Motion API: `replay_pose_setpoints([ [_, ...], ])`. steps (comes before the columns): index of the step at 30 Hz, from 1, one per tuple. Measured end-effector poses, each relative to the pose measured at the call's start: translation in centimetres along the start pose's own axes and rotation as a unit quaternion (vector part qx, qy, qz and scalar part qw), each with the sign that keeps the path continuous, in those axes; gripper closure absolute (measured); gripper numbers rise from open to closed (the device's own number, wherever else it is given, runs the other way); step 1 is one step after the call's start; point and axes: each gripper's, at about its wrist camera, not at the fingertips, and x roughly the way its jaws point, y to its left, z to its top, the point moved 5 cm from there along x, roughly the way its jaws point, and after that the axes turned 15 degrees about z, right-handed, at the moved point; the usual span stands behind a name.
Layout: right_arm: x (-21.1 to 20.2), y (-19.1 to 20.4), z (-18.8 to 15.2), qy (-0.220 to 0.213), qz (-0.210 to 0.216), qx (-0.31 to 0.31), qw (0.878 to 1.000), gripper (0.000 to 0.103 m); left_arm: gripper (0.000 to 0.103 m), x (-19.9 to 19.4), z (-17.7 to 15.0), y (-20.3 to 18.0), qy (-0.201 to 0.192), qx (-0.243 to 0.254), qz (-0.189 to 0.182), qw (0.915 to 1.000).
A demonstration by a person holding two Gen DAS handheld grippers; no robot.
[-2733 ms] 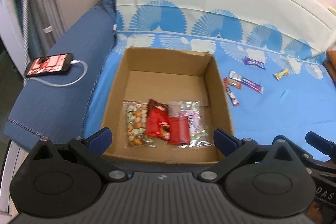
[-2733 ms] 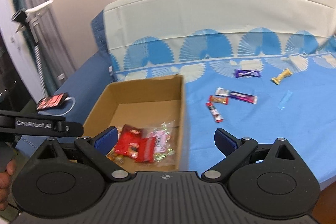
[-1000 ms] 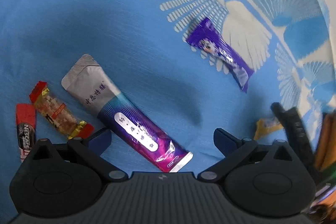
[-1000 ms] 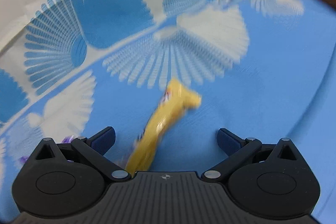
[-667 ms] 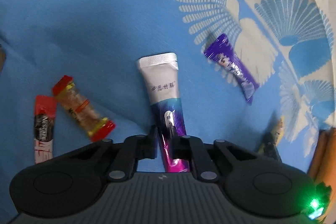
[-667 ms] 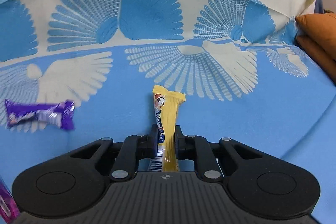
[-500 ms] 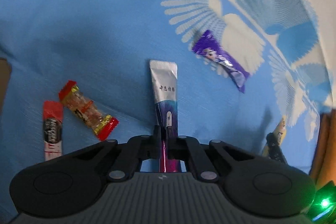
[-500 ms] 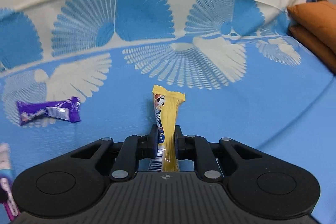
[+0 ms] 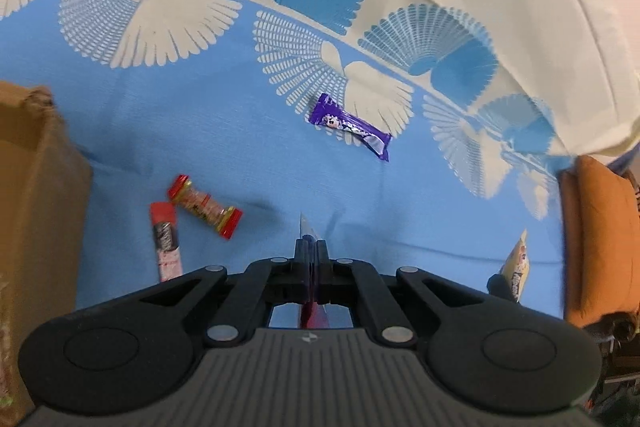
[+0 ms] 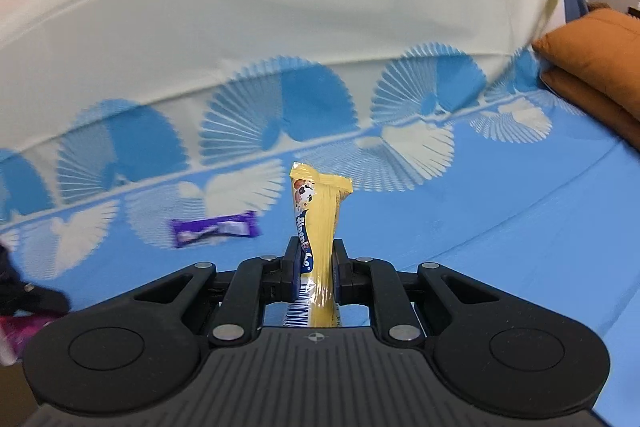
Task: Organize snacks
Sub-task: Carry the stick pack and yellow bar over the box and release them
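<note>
My left gripper (image 9: pixel 311 251) is shut on a long purple-and-silver sachet (image 9: pixel 305 230), seen edge-on and lifted off the blue cloth. On the cloth lie a purple bar (image 9: pixel 349 126), a red-ended candy (image 9: pixel 205 207) and a red coffee stick (image 9: pixel 165 239). The cardboard box (image 9: pixel 36 187) stands at the left edge. My right gripper (image 10: pixel 316 251) is shut on a yellow snack pack (image 10: pixel 320 211) that points up and away. The purple bar (image 10: pixel 214 229) lies beyond it to the left. The yellow pack (image 9: pixel 518 263) also shows at lower right in the left wrist view.
An orange cushion (image 9: pixel 596 243) lies at the right end of the blue patterned cloth (image 9: pixel 200 131), and it shows again as the orange cushion (image 10: pixel 596 55). A cream backrest cover (image 10: pixel 280 27) rises behind. The left gripper's dark body (image 10: pixel 24 295) sits at the left edge.
Both grippers closed, the left on the sachet and the right on the yellow pack, then lifted them off the cloth. The box has come into the left wrist view.
</note>
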Motion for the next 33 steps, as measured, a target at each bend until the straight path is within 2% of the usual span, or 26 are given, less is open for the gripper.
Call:
replay_pose_setpoints([
  [3, -2.4, 2.0, -0.7, 0.0, 0.003, -0.014, 1.0, 0.087, 0.102, -1.7, -1.4, 0.7, -0.003, 0.018, 0.004, 0.9998],
  [7, -5.4, 4.0, -2.2, 0.014, 0.012, 0.001, 1.0, 0.087, 0.102, -3.8, -3.2, 2.4, 0.007, 0.024, -0.008, 0.9997],
  [14, -10.4, 8.5, -2.8, 0.013, 0.036, -0.025, 0.999, 0.087, 0.102, -9.4, -4.1, 6.3, 0.002, 0.001, -0.043, 0.9991],
  [19, -13.7, 13.5, -2.2, 0.004, 0.07, -0.04, 0.997, 0.087, 0.102, -14.2, -4.2, 10.2, -0.022, -0.018, -0.055, 0.9981],
  [26, -16.3, 22.0, -1.8, 0.005, 0.135, -0.068, 0.988, 0.087, 0.102, -19.3, -4.0, 17.2, -0.057, -0.041, -0.038, 0.9968],
  [33, -16.3, 29.1, -3.1, 0.028, 0.182, -0.093, 0.979, 0.087, 0.102, -22.7, -4.1, 24.3, -0.083, -0.066, -0.017, 0.9942],
])
